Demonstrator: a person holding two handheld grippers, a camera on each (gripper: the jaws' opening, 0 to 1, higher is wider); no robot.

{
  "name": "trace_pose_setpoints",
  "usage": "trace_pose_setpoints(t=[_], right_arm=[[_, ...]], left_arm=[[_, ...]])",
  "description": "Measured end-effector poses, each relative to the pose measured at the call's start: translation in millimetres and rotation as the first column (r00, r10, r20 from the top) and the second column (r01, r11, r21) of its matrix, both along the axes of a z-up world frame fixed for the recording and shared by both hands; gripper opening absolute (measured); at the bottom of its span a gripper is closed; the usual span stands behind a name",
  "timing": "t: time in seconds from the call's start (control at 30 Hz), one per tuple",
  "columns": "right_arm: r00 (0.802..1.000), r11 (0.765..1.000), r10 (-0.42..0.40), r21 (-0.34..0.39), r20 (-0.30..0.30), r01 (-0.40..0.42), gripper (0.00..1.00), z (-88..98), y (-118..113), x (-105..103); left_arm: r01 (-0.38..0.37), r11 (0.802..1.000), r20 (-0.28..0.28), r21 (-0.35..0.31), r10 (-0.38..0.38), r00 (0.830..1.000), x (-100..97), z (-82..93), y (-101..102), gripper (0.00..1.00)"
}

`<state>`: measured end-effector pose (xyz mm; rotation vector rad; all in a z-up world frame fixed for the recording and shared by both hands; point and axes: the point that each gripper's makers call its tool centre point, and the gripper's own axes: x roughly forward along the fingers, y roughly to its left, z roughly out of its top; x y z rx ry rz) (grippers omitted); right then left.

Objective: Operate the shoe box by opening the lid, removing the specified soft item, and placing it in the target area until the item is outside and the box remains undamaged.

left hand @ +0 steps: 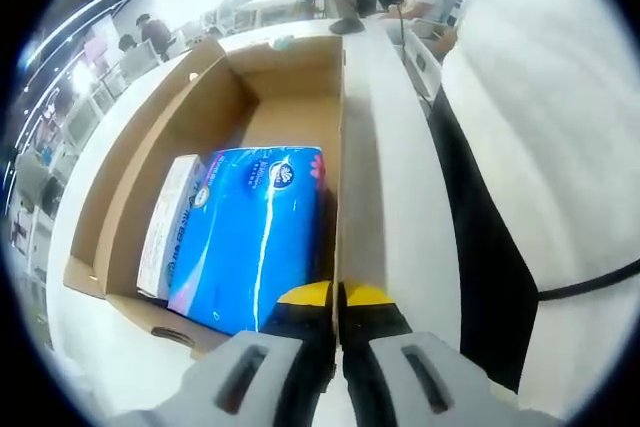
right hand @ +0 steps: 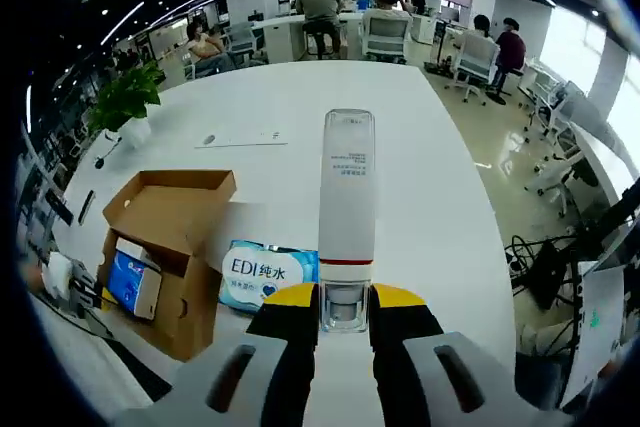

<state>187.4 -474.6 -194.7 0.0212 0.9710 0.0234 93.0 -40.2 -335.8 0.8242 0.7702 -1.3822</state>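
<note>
In the open shoe box (left hand: pixel 150 162), blue tissue pack (left hand: pixel 255 237); left hand-held gripper (left hand: pixel 337 297) pinching box wall, right hand-held gripper (right hand: pixel 345 299) clamping white tube (right hand: pixel 346 207)

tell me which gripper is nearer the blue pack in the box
Left. The left gripper is shut on the box wall right beside the blue pack; the right gripper holds a tube farther off.

Open cardboard box (left hand: pixel 300 97), blue pack (left hand: pixel 255 237) inside

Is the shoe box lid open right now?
Open: the shoe box has its flap raised, and the blue pack shows inside.
</note>
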Motion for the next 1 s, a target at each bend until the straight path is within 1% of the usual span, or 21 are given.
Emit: trace_pose_setpoints(t=[0.03, 0.07, 0.13, 0.17, 0.27, 0.3, 0.33, 0.47, 0.6, 0.87, 0.93, 1.0], right_arm=[[1.0, 1.0, 0.007, 0.015, -0.026, -0.007, 0.17, -7.6, 2, 0], [0.998, 1.0, 0.023, 0.01, -0.051, -0.022, 0.17, -15.5, -2, 0], [0.997, 0.999, 0.036, 0.0, -0.066, -0.036, 0.17, -23.6, -3, 1], [0.996, 0.999, 0.04, 0.011, -0.085, -0.04, 0.17, -29.3, -2, 1], [0.995, 0.999, 0.041, 0.009, -0.094, -0.04, 0.17, -36.7, -4, 3], [0.993, 0.999, 0.045, 0.008, -0.109, -0.045, 0.17, -41.9, -5, 4], [0.993, 0.999, 0.047, 0.003, -0.112, -0.046, 0.17, -46.9, -8, 7], [0.987, 0.998, 0.059, 0.001, -0.15, -0.06, 0.17, -60.5, -9, 9], [0.983, 0.998, 0.069, 0.001, -0.169, -0.07, 0.17, -69.1, -9, 10], [0.979, 0.997, 0.081, 0.011, -0.188, -0.081, 0.17, -75.8, -7, 8], [0.977, 0.997, 0.079, 0.023, -0.197, -0.076, 0.17, -83.2, -7, 8], [0.976, 0.997, 0.081, 0.028, -0.203, -0.077, 0.17, -86.6, -5, 7]], left_arm=[[-0.003, 1.0, -0.004, 0.002, 0.003, 1.0, -0.4, -0.1, 0, 0.01], [-0.004, 1.0, -0.006, 0.003, 0.004, 1.0, -0.6, -0.1, 0, 0.01], [-0.006, 1.0, -0.009, 0.004, 0.006, 1.0, -0.6, -0.2, 0, 0.01], [-0.006, 1.0, -0.008, 0.003, 0.006, 1.0, -0.6, -0.1, 0, 0.01], [-0.009, 1.0, -0.006, 0.002, 0.009, 1.0, -0.6, 0.0, 0, 0.01], [-0.009, 1.0, -0.006, 0.002, 0.009, 1.0, -0.6, -0.1, 0, 0.01], [-0.009, 1.0, -0.007, 0.002, 0.009, 1.0, -0.6, -0.2, 0, 0.01], [-0.011, 1.0, -0.01, 0.004, 0.011, 1.0, -0.3, 0.3, 1, 0.01], [-0.013, 1.0, -0.012, 0.006, 0.013, 1.0, -0.2, 0.3, 0, 0.01], [-0.012, 1.0, -0.013, 0.006, 0.012, 1.0, 0.2, 0.1, 0, 0.01], [-0.012, 1.0, -0.013, 0.006, 0.012, 1.0, 0.4, 0.2, 0, 0.01], [-0.012, 1.0, -0.015, 0.006, 0.012, 1.0, 0.4, 0.4, 0, 0.01]])
